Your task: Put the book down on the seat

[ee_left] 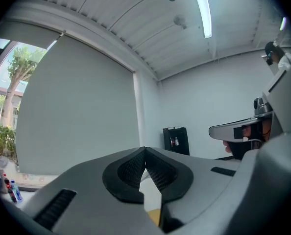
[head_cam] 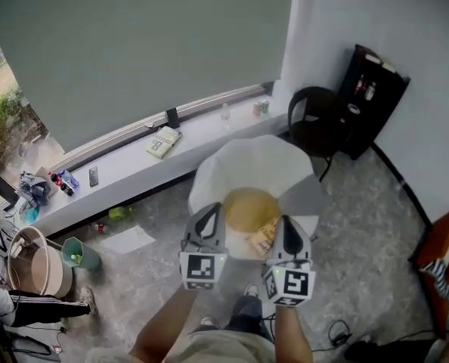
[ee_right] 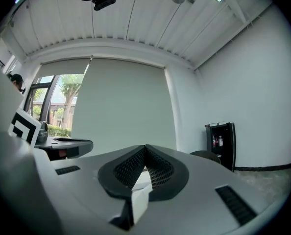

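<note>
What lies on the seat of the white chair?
A yellow cushion lies on the seat, with a book at its edge beside the right claw. That claw covers part of the book; anything under the cushion is hidden.

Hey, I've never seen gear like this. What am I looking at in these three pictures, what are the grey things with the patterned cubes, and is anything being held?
A person holds two hand tools, each with two jaws; the patterned cubes are part of them. The head view comes from a camera on the person's head and looks steeply down. It shows the left gripper and the right gripper over a white chair with a yellow seat. A book lies on the seat by the right gripper. The other two pictures come from cameras riding on each gripper, looking along its jaws. Both pairs of jaws meet at the tips, and neither seems to hold anything.
</note>
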Motion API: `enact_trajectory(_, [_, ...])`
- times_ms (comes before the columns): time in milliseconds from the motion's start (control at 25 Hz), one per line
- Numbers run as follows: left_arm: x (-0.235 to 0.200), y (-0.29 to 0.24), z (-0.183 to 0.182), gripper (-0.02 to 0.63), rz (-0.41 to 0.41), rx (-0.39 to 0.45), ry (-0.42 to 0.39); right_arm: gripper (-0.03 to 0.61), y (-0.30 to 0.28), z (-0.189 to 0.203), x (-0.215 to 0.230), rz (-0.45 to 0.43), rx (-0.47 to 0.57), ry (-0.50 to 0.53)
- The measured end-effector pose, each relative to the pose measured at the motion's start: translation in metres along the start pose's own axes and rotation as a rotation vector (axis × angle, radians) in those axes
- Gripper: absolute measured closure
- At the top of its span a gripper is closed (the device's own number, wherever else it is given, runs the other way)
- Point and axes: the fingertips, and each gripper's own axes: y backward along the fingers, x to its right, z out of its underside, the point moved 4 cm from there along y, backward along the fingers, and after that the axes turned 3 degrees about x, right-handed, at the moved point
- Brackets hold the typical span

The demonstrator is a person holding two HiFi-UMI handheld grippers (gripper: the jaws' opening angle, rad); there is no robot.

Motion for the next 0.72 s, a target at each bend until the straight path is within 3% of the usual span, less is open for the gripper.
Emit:
enact_trajectory(280, [-0.009, 0.052, -0.024, 0.607, 0.013, 0.012, 0.045, 0.575, 0.038, -0.038, -0.039, -0.037, 0.035, 0.082])
enact_trajectory(720, [-0.006, 0.106, -0.019, 0.607, 0.018, 0.031, 0.044, 0.575, 0.08, -0.034, -0.071, -0.062, 0.041, 0.115])
